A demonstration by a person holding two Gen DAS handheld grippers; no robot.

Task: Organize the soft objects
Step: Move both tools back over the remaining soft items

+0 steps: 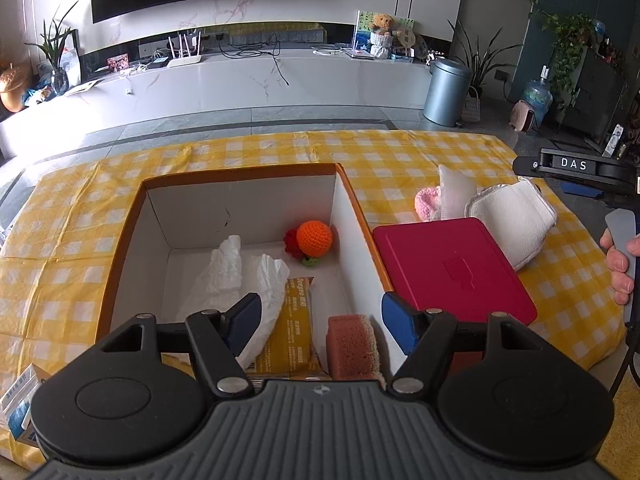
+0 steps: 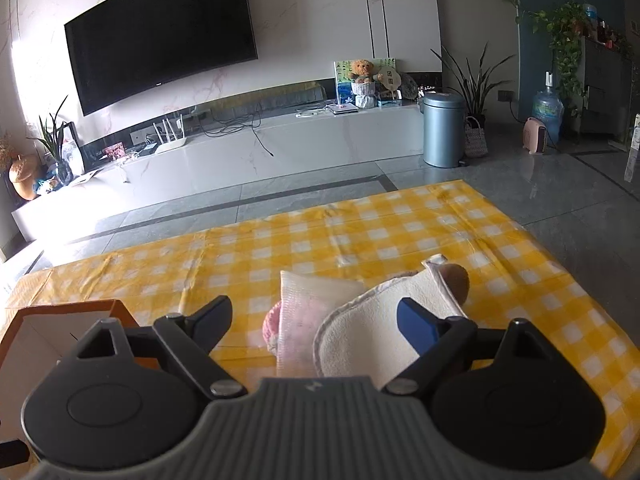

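Note:
An open cardboard box [image 1: 132, 240] stands on the yellow checked table. Inside it lie an orange crocheted ball [image 1: 316, 238], crumpled white tissue [image 1: 240, 268], a yellow tissue pack [image 1: 292, 328] and a pink sponge [image 1: 350, 346]. My left gripper [image 1: 320, 320] is open and empty above the box's near end. A white folded cloth [image 2: 360, 336], a white mesh pouch [image 2: 308, 300] and a pink knitted item [image 2: 272, 324] lie to the right of the box. My right gripper [image 2: 320, 320] is open just above the cloth and pouch. It also shows in the left wrist view [image 1: 576, 168].
A red lid [image 1: 448, 264] lies flat beside the box's right wall. A small white and blue carton [image 1: 18, 400] sits at the table's near left corner. The table's far edge drops to a grey tiled floor with a metal bin [image 1: 446, 92].

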